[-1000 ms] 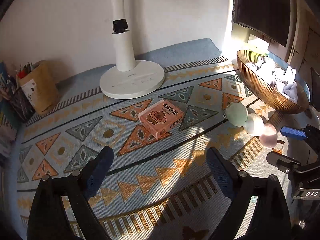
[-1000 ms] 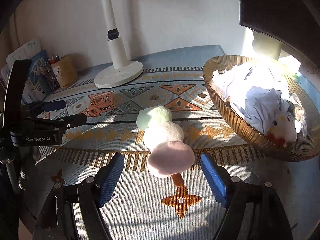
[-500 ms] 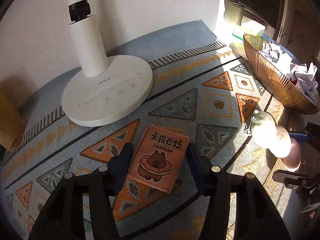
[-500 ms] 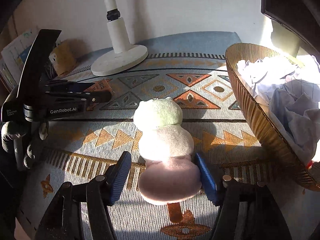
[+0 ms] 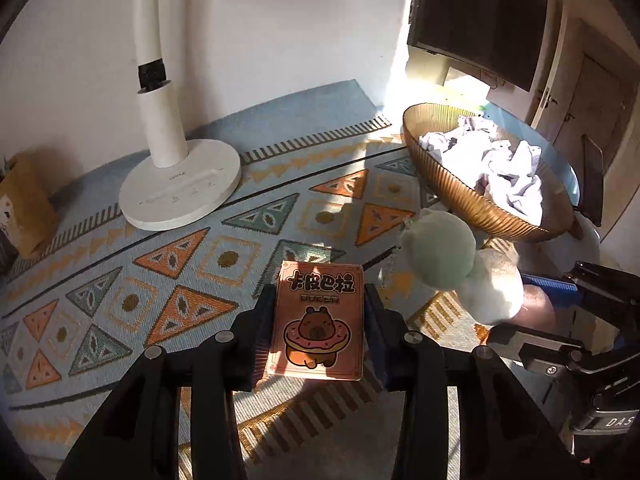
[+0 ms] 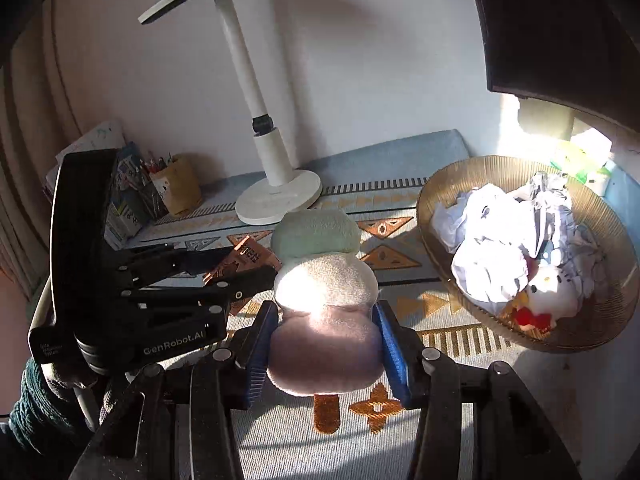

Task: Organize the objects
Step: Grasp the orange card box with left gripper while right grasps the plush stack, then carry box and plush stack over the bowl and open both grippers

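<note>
My left gripper is shut on a pink card box with a capybara picture and holds it lifted above the patterned mat. My right gripper is shut on the pink bottom ball of a plush dango skewer, whose white and green balls point away from me; it is raised off the mat. The plush also shows in the left wrist view, to the right of the box. The left gripper and its box show at the left of the right wrist view.
A gold ribbed bowl with crumpled paper and a chick plush stands at the right. A white lamp base stands at the back. A brown pencil holder and books are at the far left.
Both grippers closed: the left on the card box, the right on the plush skewer. Both objects have been lifted off the mat and the views have risen.
</note>
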